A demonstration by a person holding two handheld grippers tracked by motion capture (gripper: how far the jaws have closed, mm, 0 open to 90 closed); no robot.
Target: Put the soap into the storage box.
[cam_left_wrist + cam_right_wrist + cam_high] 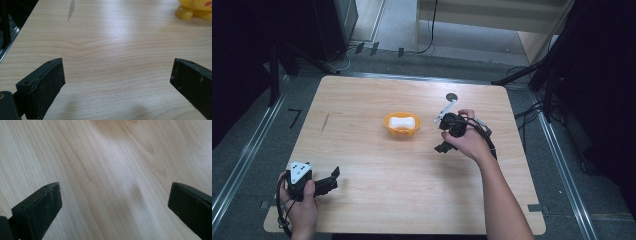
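The yellow bowl [402,124] sits mid-table, ungrasped. We hold the right gripper [445,145] beside it and the left gripper [332,180] well apart, both with jaws spread and empty. Next, we judge, we reach for the bowl's rim.

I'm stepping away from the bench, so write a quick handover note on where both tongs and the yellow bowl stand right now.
Left tongs: open, holding nothing, low at the table's near left corner.
Right tongs: open, holding nothing, right of the bowl and apart from it.
Bowl: mid-table, something white inside; neither tongs touch it.
Done: nothing that can be seen.
Left: probably reaching for the bowl, and the right tongs are closer.
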